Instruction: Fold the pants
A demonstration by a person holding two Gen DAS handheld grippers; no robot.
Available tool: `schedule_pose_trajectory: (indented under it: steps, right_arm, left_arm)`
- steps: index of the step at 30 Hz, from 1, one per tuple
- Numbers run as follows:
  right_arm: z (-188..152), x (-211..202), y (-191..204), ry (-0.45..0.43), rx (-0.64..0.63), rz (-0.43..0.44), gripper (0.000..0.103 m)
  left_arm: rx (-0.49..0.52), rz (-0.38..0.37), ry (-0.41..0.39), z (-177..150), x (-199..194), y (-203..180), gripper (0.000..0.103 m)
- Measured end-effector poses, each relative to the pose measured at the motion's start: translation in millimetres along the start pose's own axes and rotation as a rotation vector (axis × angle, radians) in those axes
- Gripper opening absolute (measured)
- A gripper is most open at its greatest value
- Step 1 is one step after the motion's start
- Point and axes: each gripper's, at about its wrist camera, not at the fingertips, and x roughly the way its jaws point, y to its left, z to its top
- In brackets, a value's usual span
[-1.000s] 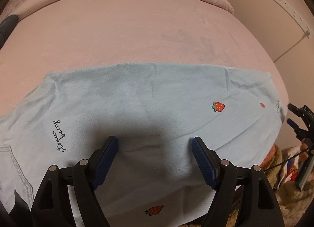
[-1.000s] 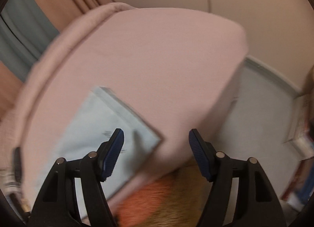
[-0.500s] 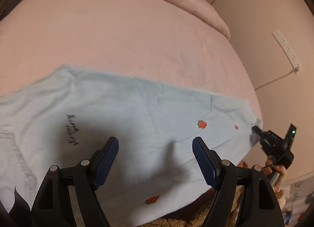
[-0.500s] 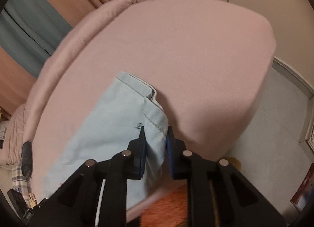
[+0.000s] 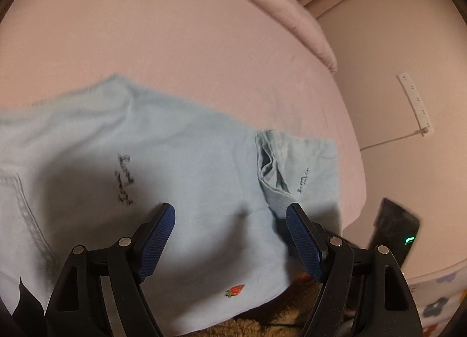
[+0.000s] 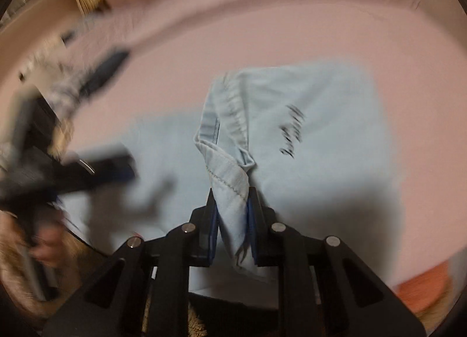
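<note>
The pale-blue pants lay across the pink bed, filling the left view from nine o'clock to four; the right gripper was clamped on the hem of the leg end, carrying it over the rest, evidently to halve the length; the left gripper hung above the cloth at six o'clock, jaws spread and empty, presumably ready to pin the fold

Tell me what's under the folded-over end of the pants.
Under the folded end lies more of the pants, on the pink bed. What the flap covers is hidden.
</note>
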Motion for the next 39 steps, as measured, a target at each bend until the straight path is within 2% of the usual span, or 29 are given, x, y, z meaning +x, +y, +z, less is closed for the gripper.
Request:
schedule_pose_trajectory:
  steps: [2, 6, 9, 11, 13, 17, 18, 19, 20, 22, 24, 27, 28, 29, 31, 34, 35, 36, 37, 38, 39]
  right_arm:
    - [-2, -4, 5, -0.008, -0.052, -0.017, 0.019]
    - [5, -21, 1, -0.006, 0.012, 0.029, 0.018]
    - [-2, -52, 34, -0.078, -0.086, 0.046, 0.018]
    - [-1, -60, 55, -0.092, -0.141, 0.098, 0.018]
    - [-4, -48, 72, -0.05, -0.181, 0.161, 0.018]
    - [-25, 10, 77, 0.129, -0.163, 0.097, 0.026]
    - [-28, 8, 78, 0.097, -0.176, 0.1, 0.027]
    - [-29, 1, 78, 0.092, -0.189, 0.119, 0.034]
    - [-28, -5, 77, 0.108, -0.181, 0.145, 0.053]
    - [-23, -20, 70, 0.086, -0.135, 0.169, 0.071]
    - [-18, -43, 59, 0.034, -0.11, 0.183, 0.069]
    - [-19, -73, 34, -0.034, -0.075, 0.103, 0.069]
    - [-19, -80, 21, -0.054, -0.049, 0.034, 0.069]
    - [-19, -83, 20, -0.063, -0.034, 0.003, 0.069]
    - [-21, -82, -2, -0.052, 0.028, -0.053, 0.066]
    - [-37, -77, -29, 0.017, 0.098, -0.109, 0.055]
    - [-45, -74, -37, 0.043, 0.109, -0.132, 0.053]
    - [-51, -75, -41, 0.058, 0.113, -0.145, 0.053]
    - [-55, -76, -42, 0.049, 0.106, -0.149, 0.052]
    - [-56, -78, -40, 0.036, 0.092, -0.156, 0.052]
    - [-56, -81, -40, 0.036, 0.082, -0.164, 0.052]
  left_arm:
    - [0.006, 0.001, -0.003, -1, -1, 0, 0.078]
    - [-0.006, 0.01, -0.015, 2, -9, 0, 0.078]
    - [0.009, 0.035, -0.059, 5, -24, -1, 0.078]
    - [0.013, 0.045, -0.09, 5, -37, 3, 0.078]
    - [-0.004, 0.062, -0.11, 5, -47, 12, 0.078]
    - [-0.06, 0.107, -0.103, 4, -50, 29, 0.078]
    - [-0.061, 0.111, -0.097, 3, -49, 30, 0.078]
    - [-0.058, 0.114, -0.093, 3, -48, 30, 0.078]
    - [-0.048, 0.118, -0.088, 3, -48, 27, 0.078]
    - [-0.023, 0.13, -0.09, 7, -47, 19, 0.078]
    - [0.014, 0.131, -0.105, 12, -48, 9, 0.078]
    - [0.066, 0.115, -0.112, 19, -47, -13, 0.078]
    - [0.089, 0.1, -0.107, 20, -46, -18, 0.078]
    - [0.111, 0.087, -0.096, 19, -42, -25, 0.078]
    - [0.164, 0.061, -0.057, 15, -30, -39, 0.078]
    - [0.216, 0.09, 0.036, 3, 1, -49, 0.078]
    - [0.212, 0.123, 0.072, -3, 13, -44, 0.075]
    - [0.195, 0.159, 0.1, -9, 23, -38, 0.065]
    - [0.195, 0.2, 0.075, -16, 26, -32, 0.051]
    - [0.215, 0.23, 0.047, -20, 23, -32, 0.043]
    - [0.233, 0.268, 0.036, -22, 20, -33, 0.024]
